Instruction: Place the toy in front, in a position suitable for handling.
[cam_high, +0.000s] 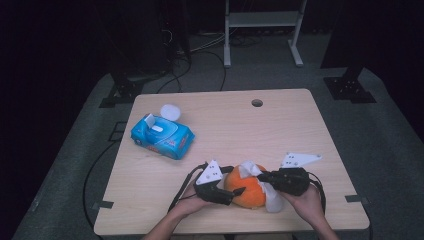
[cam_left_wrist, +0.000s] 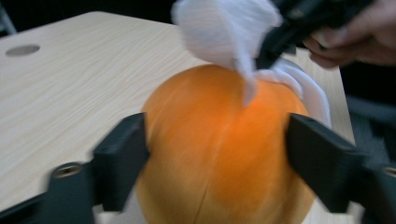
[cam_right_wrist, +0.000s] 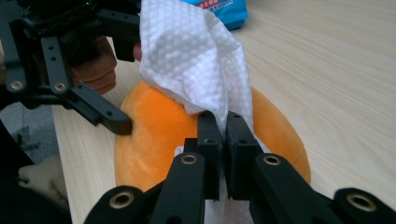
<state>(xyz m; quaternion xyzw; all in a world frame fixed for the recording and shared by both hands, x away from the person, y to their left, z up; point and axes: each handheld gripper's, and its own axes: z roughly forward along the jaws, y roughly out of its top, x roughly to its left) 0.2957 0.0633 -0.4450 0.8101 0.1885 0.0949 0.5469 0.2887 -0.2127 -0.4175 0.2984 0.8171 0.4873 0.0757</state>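
An orange pumpkin (cam_high: 247, 192) (cam_left_wrist: 219, 149) (cam_right_wrist: 154, 130) sits near the front edge of the wooden table (cam_high: 280, 130). My left gripper (cam_high: 235, 181) (cam_left_wrist: 217, 144) straddles it from the left, with one black jaw against each side. A white wet wipe (cam_high: 272, 197) (cam_left_wrist: 224, 28) (cam_right_wrist: 191, 60) lies draped over the pumpkin's top and right side. My right gripper (cam_high: 261, 176) (cam_right_wrist: 223, 126) is shut on that wipe, pinching a fold of it just above the pumpkin. In the left gripper view, the right gripper (cam_left_wrist: 275, 42) comes in from the upper right.
A blue pack of wet wipes (cam_high: 162, 136) with its flap open lies at the table's left. A small round white thing (cam_high: 170, 111) rests behind it. A cable hole (cam_high: 257, 103) is near the far edge. A white metal frame (cam_high: 262, 20) stands on the floor beyond.
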